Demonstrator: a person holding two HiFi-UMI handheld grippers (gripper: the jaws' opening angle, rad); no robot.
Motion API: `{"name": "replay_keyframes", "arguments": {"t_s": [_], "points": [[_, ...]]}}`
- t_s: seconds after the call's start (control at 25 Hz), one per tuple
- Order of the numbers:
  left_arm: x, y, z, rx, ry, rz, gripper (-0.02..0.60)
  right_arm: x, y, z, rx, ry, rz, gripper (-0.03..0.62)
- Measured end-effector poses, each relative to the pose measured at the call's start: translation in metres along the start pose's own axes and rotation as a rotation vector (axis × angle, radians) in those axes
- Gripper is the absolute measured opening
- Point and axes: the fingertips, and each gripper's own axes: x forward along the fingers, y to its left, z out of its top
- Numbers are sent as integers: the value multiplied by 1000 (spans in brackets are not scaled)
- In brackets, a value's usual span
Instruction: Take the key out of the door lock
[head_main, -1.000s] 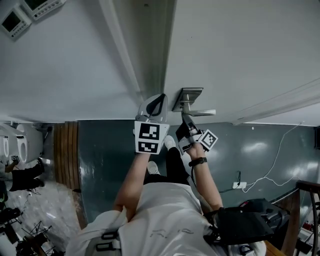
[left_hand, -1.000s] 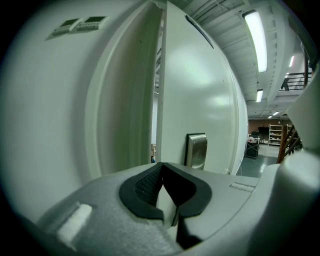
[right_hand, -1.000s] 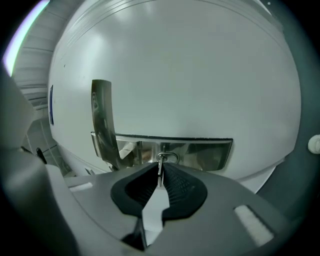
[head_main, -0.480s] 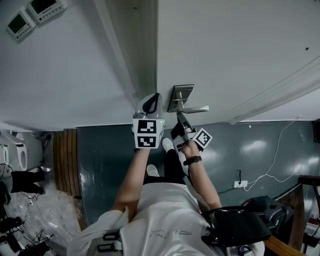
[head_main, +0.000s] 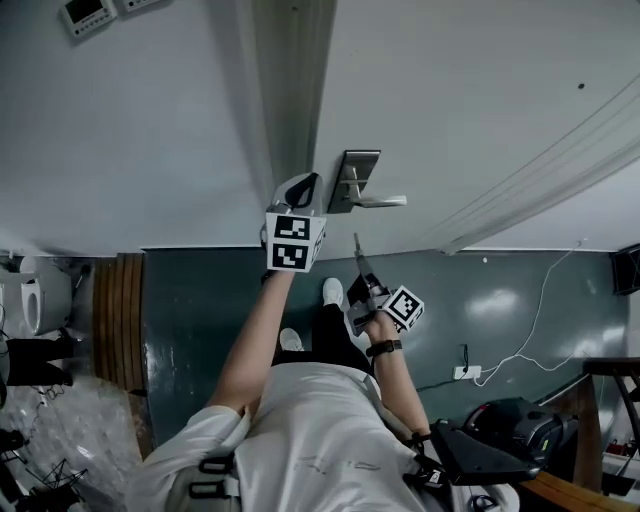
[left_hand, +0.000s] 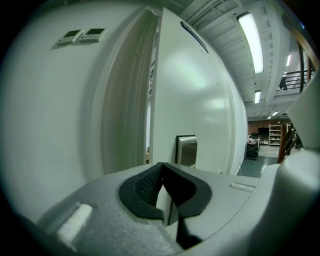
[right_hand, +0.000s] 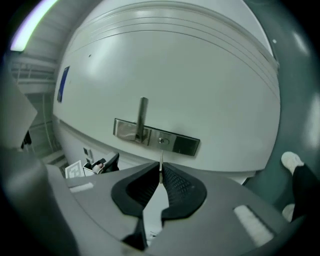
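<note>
Right tongs (right_hand: 160, 174) with key (right_hand: 160, 161) before white door (right_hand: 190, 75), teal floor (head_main: 200, 290)

— Was anything legible anywhere?

— No, nothing could be read. The small blue rectangular plate (right_hand: 63, 83) on the white door (right_hand: 200, 75) was too blurred to show any letters.

— And the white cube with black squares (head_main: 293, 241), and its twin (head_main: 404, 307)?

— Both bore only black-and-white marker patterns, no words or numbers.

— The pale wall panels with small screens (head_main: 85, 12)?

— Too small to tell. The faint grey mark (head_main: 330, 464) on the person's white shirt (head_main: 300, 420) was not legible either.
</note>
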Motion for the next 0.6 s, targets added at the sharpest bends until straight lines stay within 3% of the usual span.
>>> {"name": "replay_keyframes", "arguments": {"t_s": [0.12, 0.24, 0.32, 0.44, 0.52, 0.6], "points": [[-26, -18, 6, -9, -24, -23, 3, -21, 43, 21, -193, -22, -12, 26], [-50, -33, 8, -8, -46, -16, 3, -26, 87, 37, -479, -2, 16, 26], [-62, -45, 9, -11, -62, 2, 3, -32, 114, 48, -716, -1, -27, 26], [-81, -66, 17, 4, -99, 34, 2, -46, 172, 63, -1173, -79, -59, 26], [-98, -79, 29, 36, -135, 74, 2, -56, 212, 66, -1301, -137, 13, 26], [-115, -95, 41, 50, -171, 118, 2, -65, 235, 70, -1325, -147, 68, 26]]}}
